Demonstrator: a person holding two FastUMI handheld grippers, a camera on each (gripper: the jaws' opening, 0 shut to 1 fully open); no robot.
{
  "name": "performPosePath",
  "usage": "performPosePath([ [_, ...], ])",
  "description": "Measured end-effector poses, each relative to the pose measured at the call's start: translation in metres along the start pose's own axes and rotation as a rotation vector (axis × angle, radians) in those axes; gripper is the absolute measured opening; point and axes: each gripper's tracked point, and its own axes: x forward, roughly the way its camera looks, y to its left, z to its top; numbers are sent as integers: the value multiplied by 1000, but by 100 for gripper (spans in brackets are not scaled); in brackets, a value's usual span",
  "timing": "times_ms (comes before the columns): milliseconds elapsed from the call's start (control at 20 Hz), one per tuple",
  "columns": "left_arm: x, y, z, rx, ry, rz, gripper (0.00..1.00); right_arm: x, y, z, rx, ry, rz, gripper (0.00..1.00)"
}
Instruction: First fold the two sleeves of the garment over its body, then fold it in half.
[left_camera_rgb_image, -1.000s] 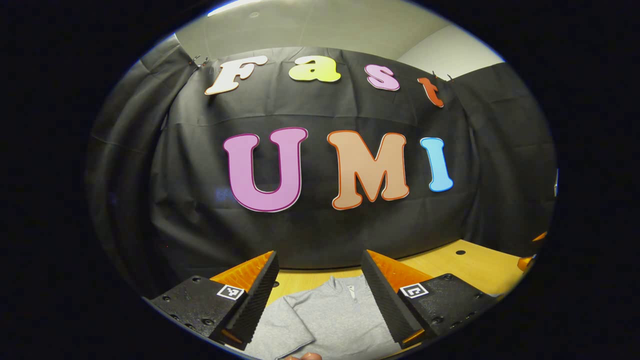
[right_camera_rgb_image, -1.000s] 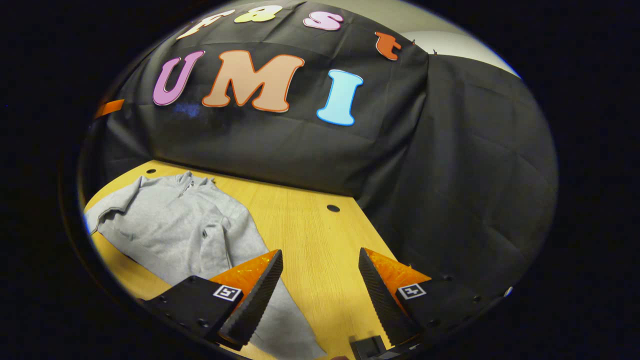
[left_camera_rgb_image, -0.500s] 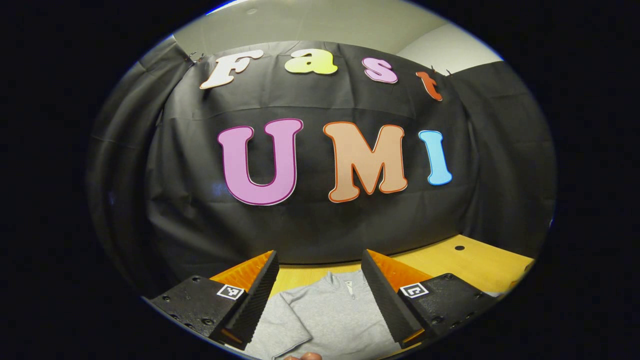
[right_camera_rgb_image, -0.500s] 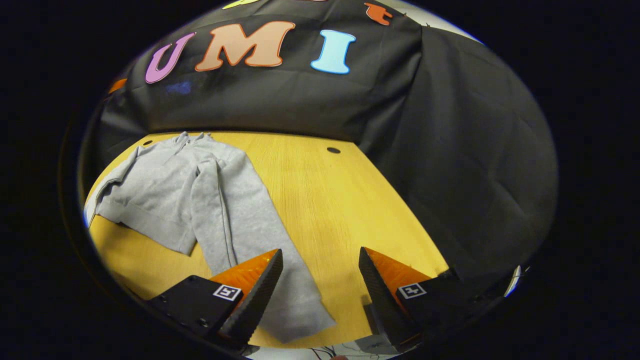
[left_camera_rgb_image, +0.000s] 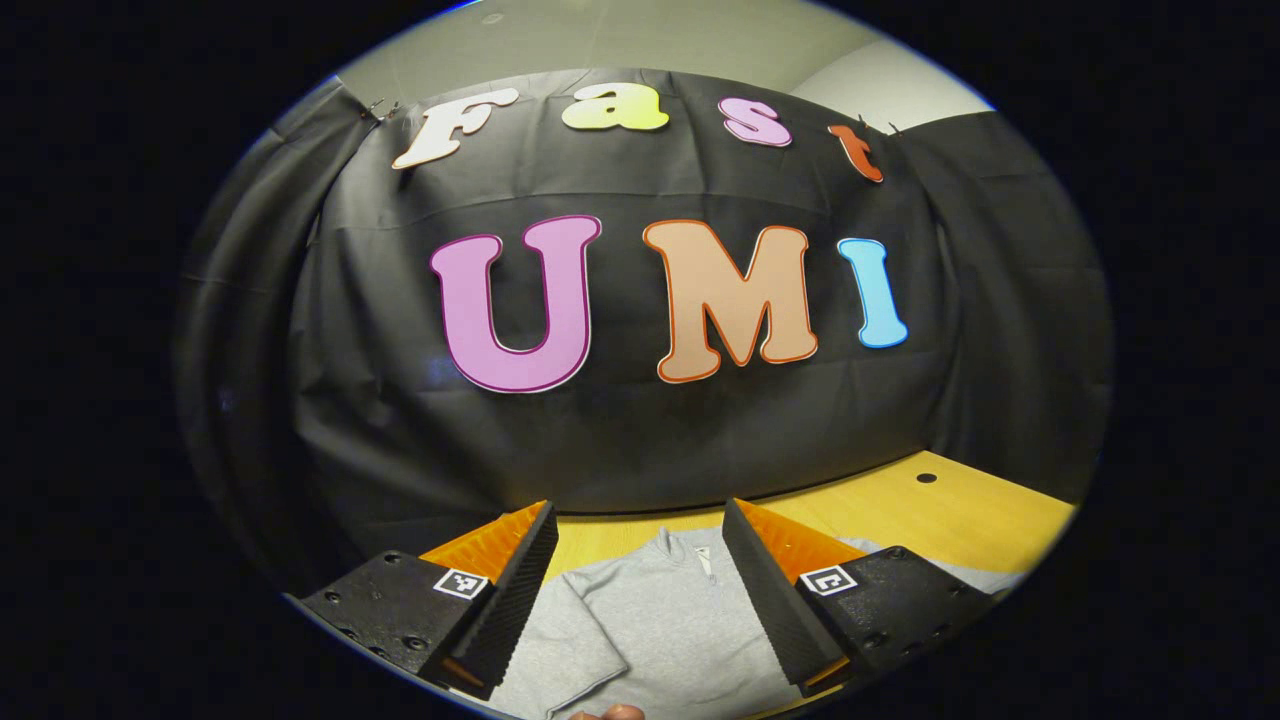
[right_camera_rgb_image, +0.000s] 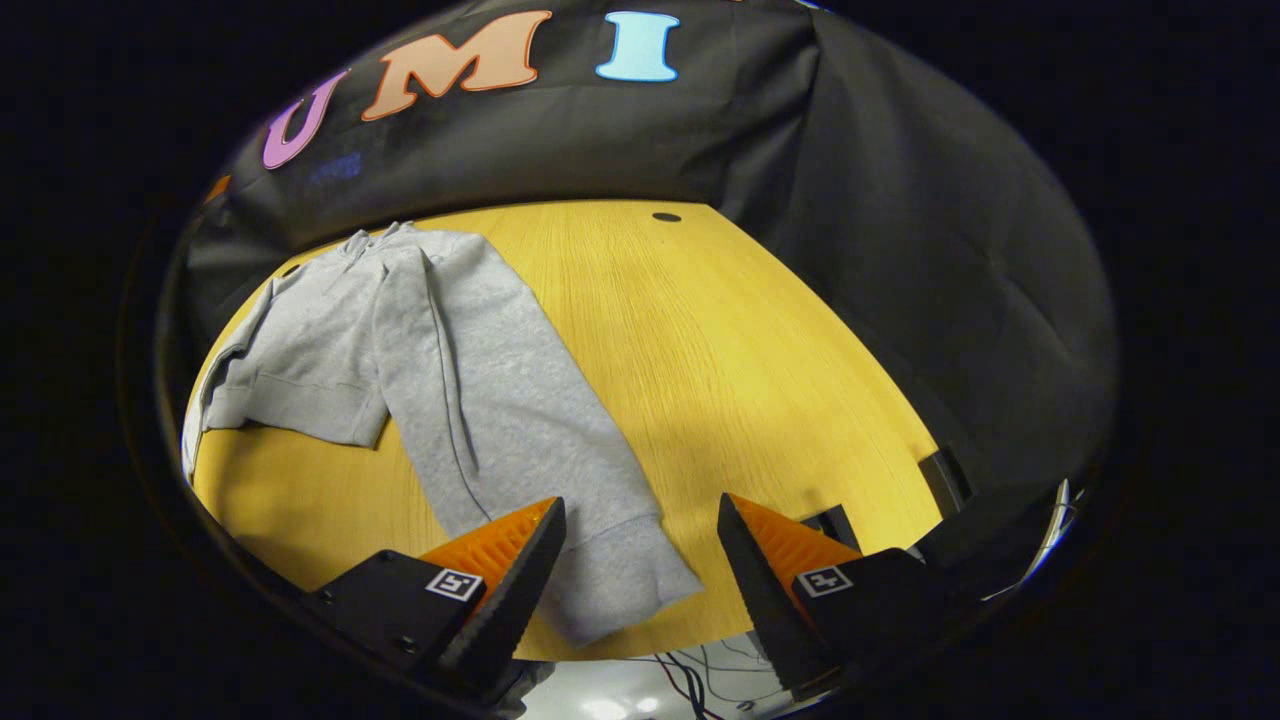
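Note:
A grey sweatshirt (right_camera_rgb_image: 330, 340) lies flat on the wooden table (right_camera_rgb_image: 720, 340), collar toward the back wall. One long sleeve (right_camera_rgb_image: 520, 440) stretches toward me, and its cuff (right_camera_rgb_image: 630, 590) ends near the table's front edge. My right gripper (right_camera_rgb_image: 635, 590) hovers open above that cuff, with nothing between its fingers. In the left gripper view the sweatshirt's collar and chest (left_camera_rgb_image: 670, 620) lie below my left gripper (left_camera_rgb_image: 640, 600), which is open and held above the cloth. A folded sleeve edge (left_camera_rgb_image: 570, 650) shows at the lower left there.
Black cloth walls close the booth at the back and right. The table has small round holes (right_camera_rgb_image: 665, 217) (left_camera_rgb_image: 926, 478) near its far edge. Dark brackets (right_camera_rgb_image: 940, 480) sit on the table's right edge. Cables hang below the front edge (right_camera_rgb_image: 690, 680).
The right gripper has tilted down and drawn back toward the table's front edge, so the sleeve's cuff now lies between its fingers. The left gripper has barely shifted.

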Motion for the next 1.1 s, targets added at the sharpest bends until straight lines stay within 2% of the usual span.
performPosePath([
  [150, 2, -3, -6, 7, 12, -3, 97, 8, 5, -13, 21, 42, 16, 97],
  [250, 2, -3, -7, 18, 16, -3, 97, 9, 11, -16, 46, 59, 31, 92],
  [350, 1, -1, -8, 20, 16, -1, 100, 12, 20, -18, 85, 70, 48, 74],
  [400, 2, 0, -8, 21, 18, 4, 97, 13, 24, -18, 97, 75, 63, 59],
  [550, 0, 7, -11, 20, 25, 16, 97, 14, 29, -13, 133, 94, 55, 14],
  [650, 0, 13, -10, 23, 22, 31, 97, 14, 35, -11, 197, 115, 69, 7],
  [700, 0, 17, -9, 23, 20, 40, 97, 13, 37, -9, 239, 116, 75, 12],
  [950, -4, 25, -6, 14, 11, 61, 96, 12, 37, 32, 344, 59, 95, 12],
  [1000, -5, 26, -6, 13, 11, 65, 100, 12, 37, 44, 370, 43, 102, 12],
  [1100, -7, 29, -6, 7, 10, 76, 100, 12, 44, 72, 425, 3, 135, 11],
])
